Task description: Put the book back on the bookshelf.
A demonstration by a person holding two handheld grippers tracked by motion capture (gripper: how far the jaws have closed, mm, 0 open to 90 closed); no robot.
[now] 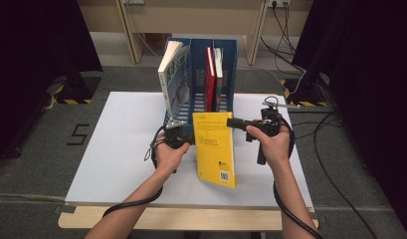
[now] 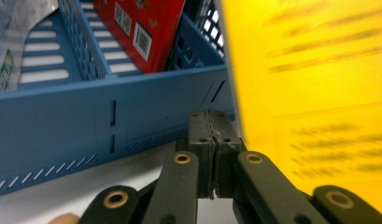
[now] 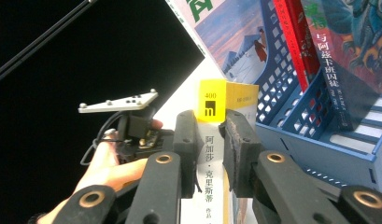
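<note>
One yellow paperback book (image 1: 215, 148) stands tilted on the white surface (image 1: 116, 149), its far end leaning at the front of the blue plastic file rack (image 1: 201, 74). Two hand-held grippers work it. The right hand-held gripper (image 1: 236, 123), just right of the book, is clenched across its spine; the right gripper view shows both black pads pressed on the white-and-yellow spine (image 3: 211, 158). The left hand-held gripper (image 1: 183, 133), just left of the book and touching the rack's front, has its jaws pressed together with nothing between them, as the left gripper view shows, with the yellow cover (image 2: 314, 93) just beside them.

Behind the book, the rack holds three more books: a white-spined picture book (image 1: 172, 74) leaning in its left slot, and a red book (image 1: 209, 79) with a pale book (image 1: 219, 74) upright in a slot to the right. The rack's front wall (image 2: 109, 121) blocks the way forward. The high view gives the whole layout; the right gripper view alone shows the printed spine.
</note>
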